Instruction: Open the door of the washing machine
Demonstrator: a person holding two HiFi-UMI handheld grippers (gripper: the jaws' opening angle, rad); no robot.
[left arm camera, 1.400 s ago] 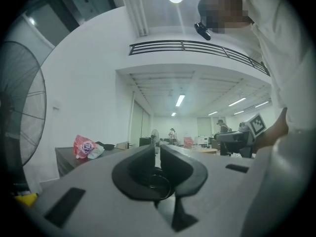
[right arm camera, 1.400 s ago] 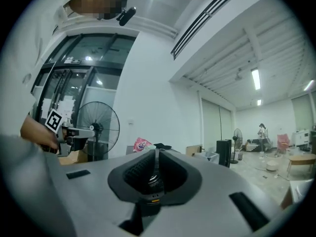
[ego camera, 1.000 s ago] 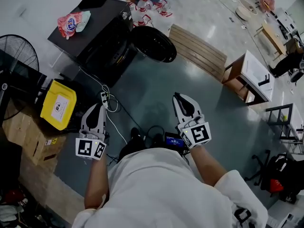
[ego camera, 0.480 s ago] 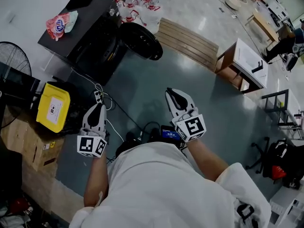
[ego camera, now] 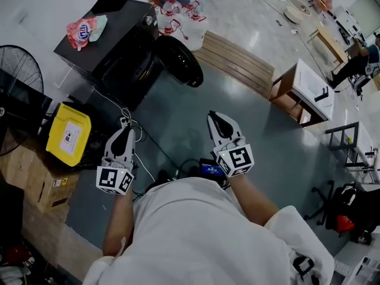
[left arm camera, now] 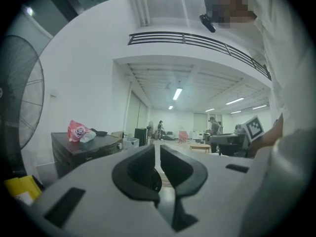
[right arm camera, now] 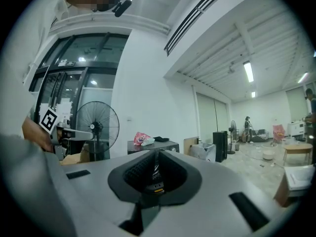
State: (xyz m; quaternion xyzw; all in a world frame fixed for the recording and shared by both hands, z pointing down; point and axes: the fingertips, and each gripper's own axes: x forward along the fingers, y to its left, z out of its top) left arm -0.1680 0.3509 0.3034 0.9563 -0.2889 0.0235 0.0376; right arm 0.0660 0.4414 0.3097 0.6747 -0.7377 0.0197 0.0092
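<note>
The black washing machine stands at the upper left of the head view, and its round dark door is swung out over the grey floor. Both grippers are held level in front of the person, well short of the machine. My left gripper is empty, with only a thin slit between its jaws. My right gripper has its jaw tips meeting on nothing. The machine's top shows ahead at the left of the left gripper view, and the right gripper view has the machine ahead as well.
A pink bag lies on the machine. A yellow box, a fan and cardboard boxes crowd the left. A power strip with cables lies by the left gripper. Water bottles, a wooden pallet and a small table stand beyond.
The head view has shifted a little. Both grippers keep about the same place and jaw setting, and the machine's door stays swung out.
</note>
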